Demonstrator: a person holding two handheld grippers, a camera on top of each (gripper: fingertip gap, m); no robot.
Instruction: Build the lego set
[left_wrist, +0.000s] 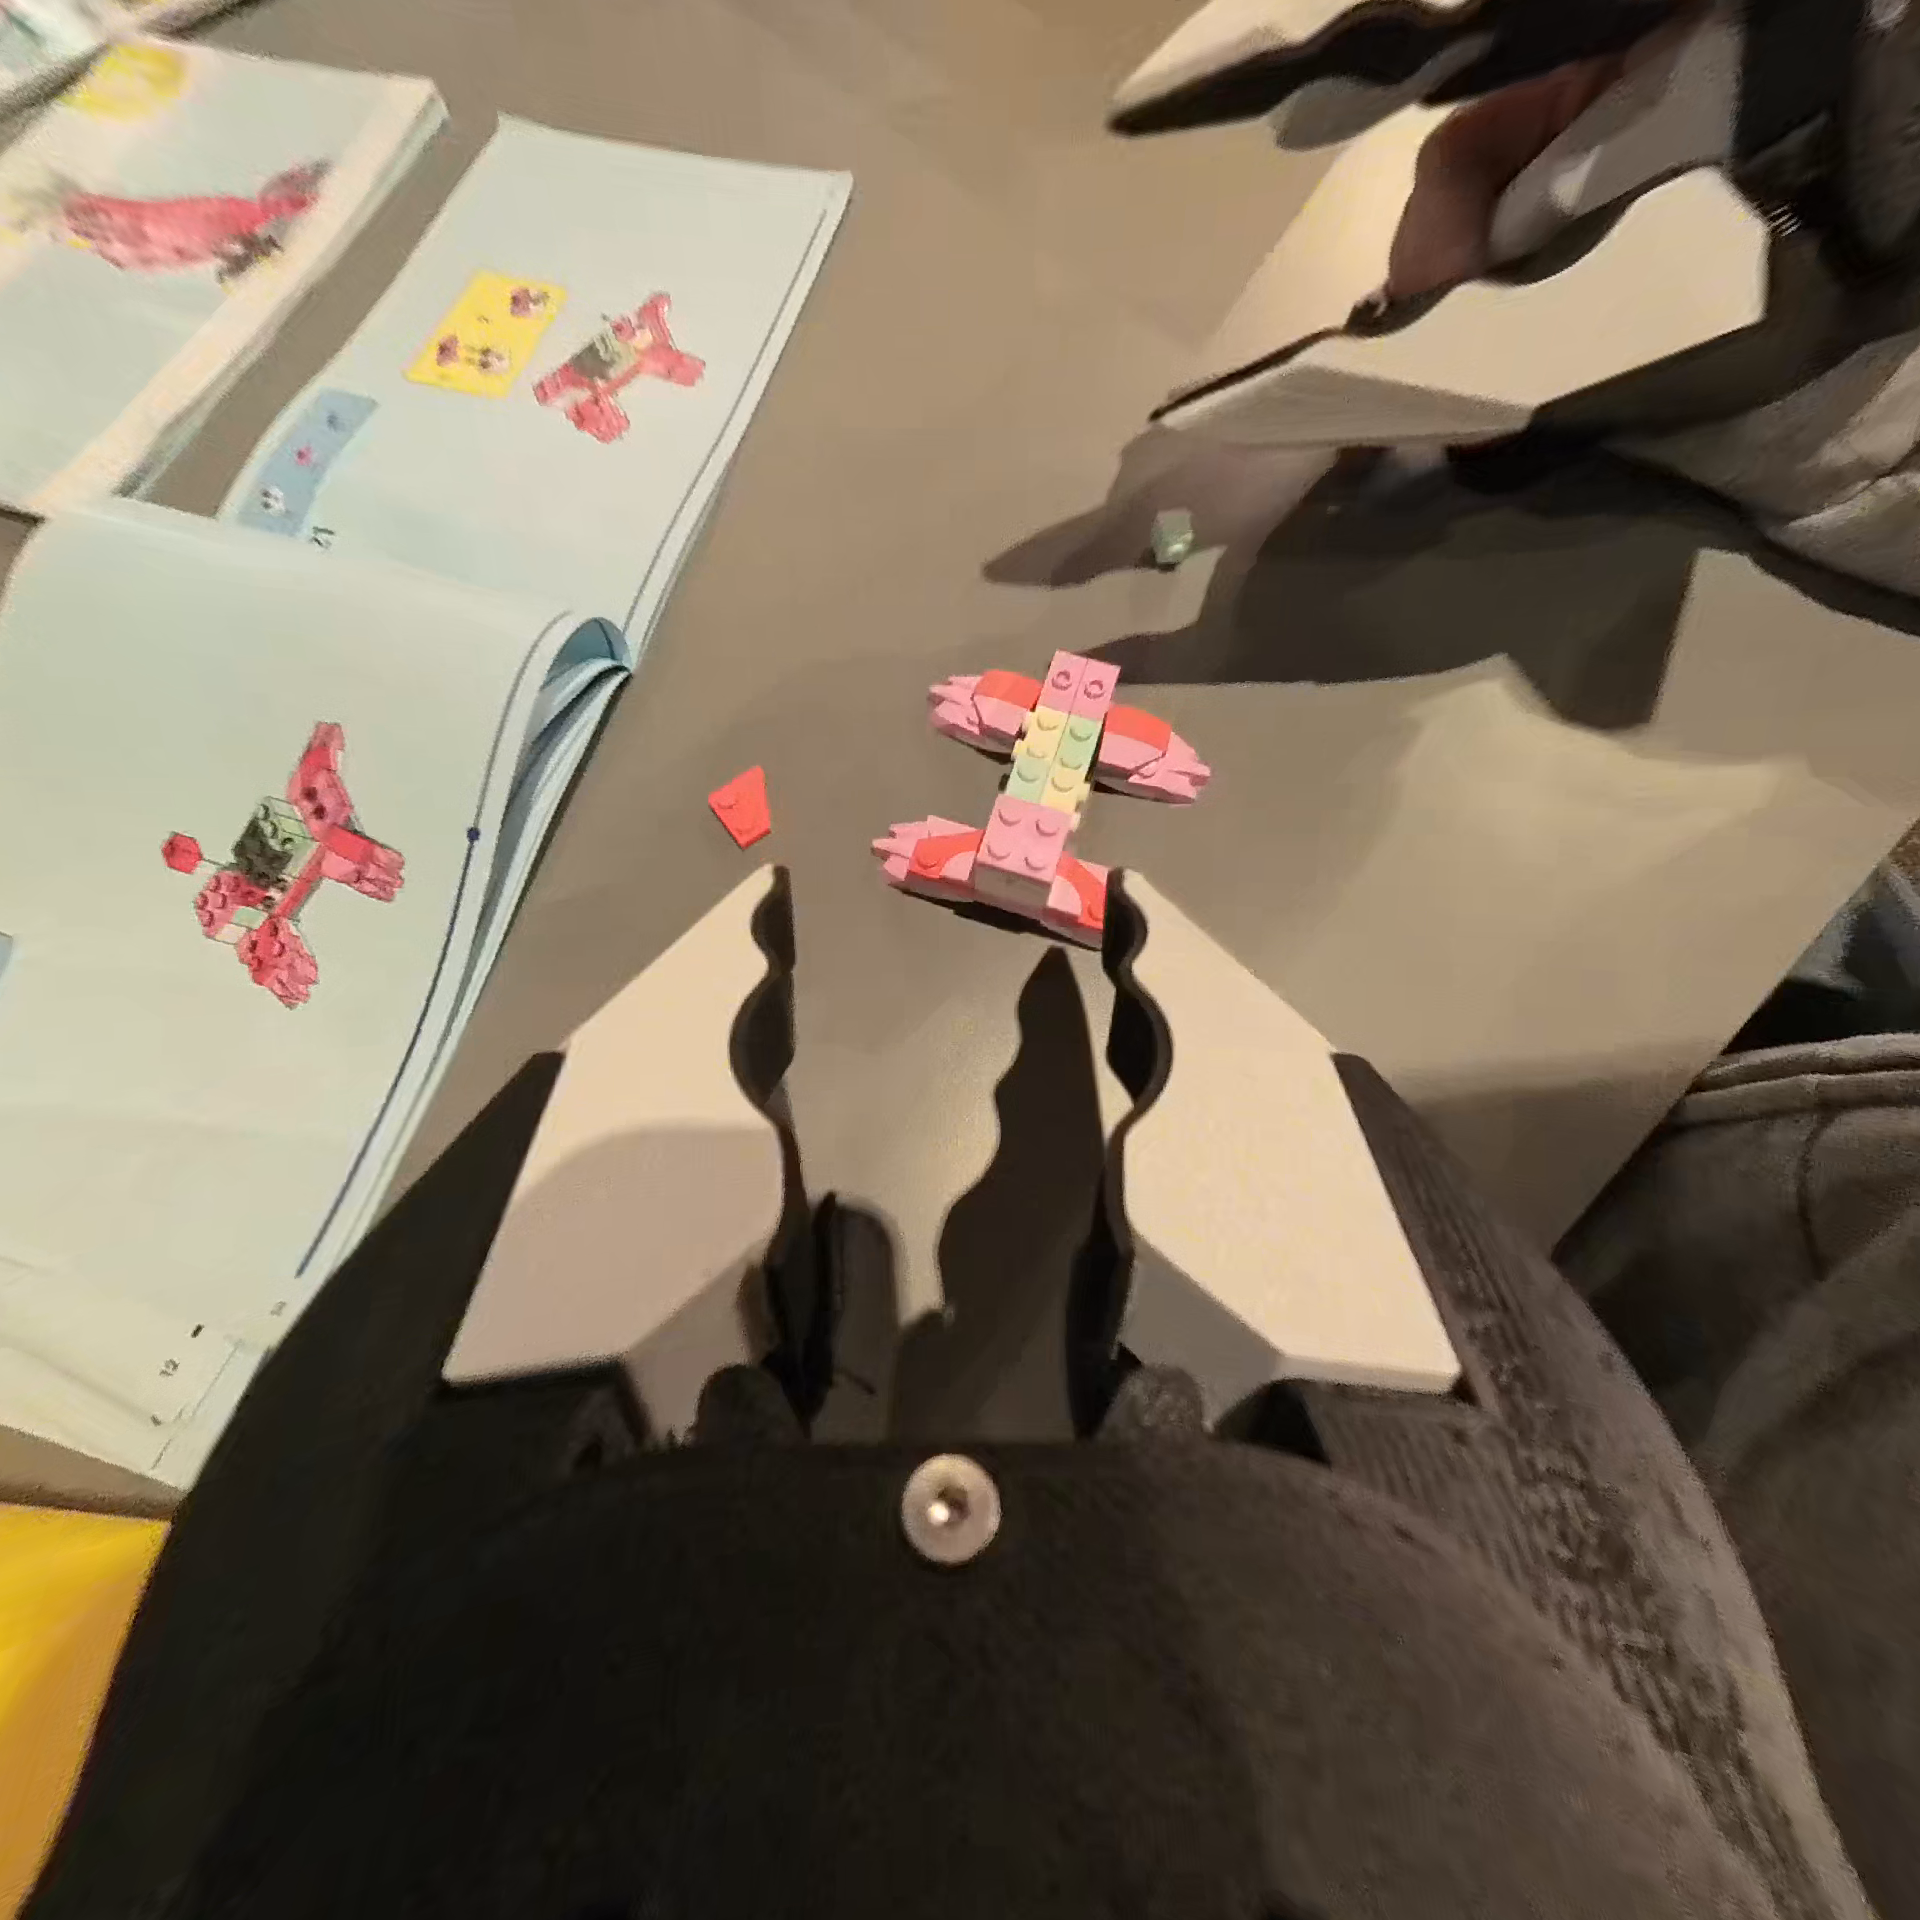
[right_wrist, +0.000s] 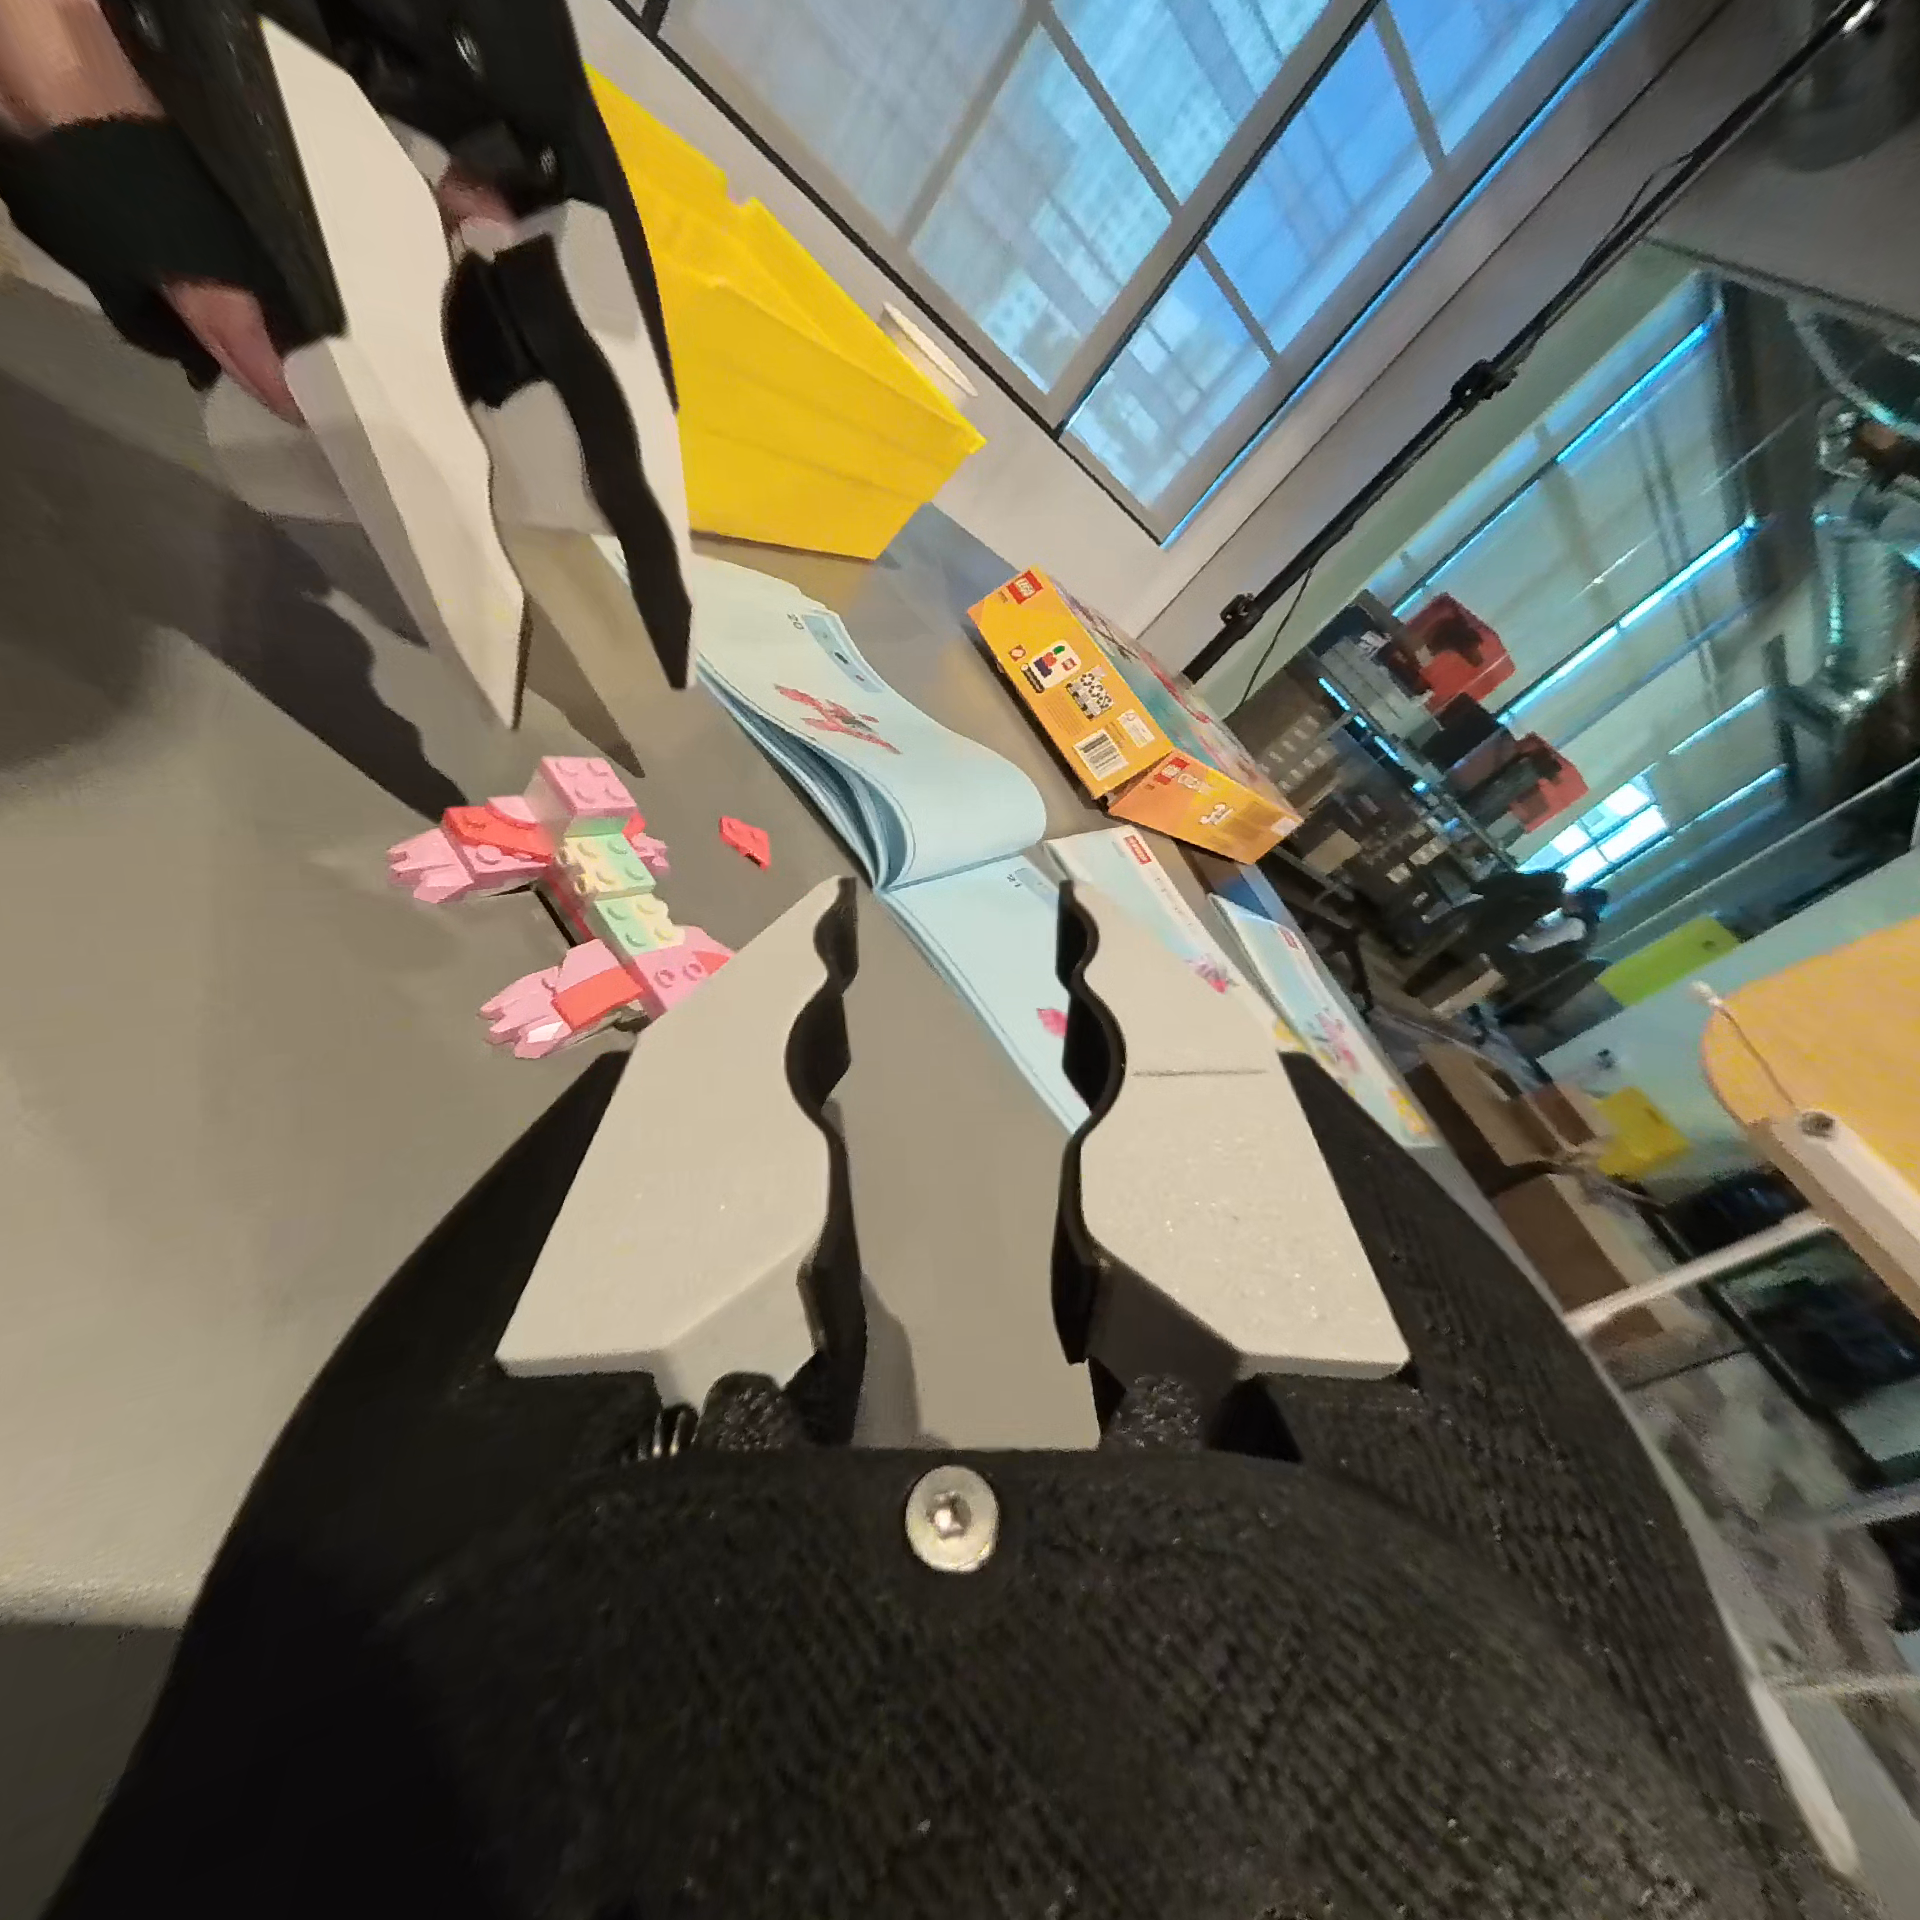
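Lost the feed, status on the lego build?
Left gripper and right gripper open, empty. Pink model on table, untouched. Loose red piece beside it. Nothing in the way.

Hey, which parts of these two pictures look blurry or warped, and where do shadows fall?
Left wrist view: booklets smeared, the right gripper blurred, dark shadows near the lego model. Right wrist view: window frames lean, left gripper blurred.

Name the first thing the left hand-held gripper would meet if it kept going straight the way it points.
Probably the pink lego model on the grey table: it lies just ahead of the open left hand-held gripper, slightly toward its right finger. Height above the table is unclear.
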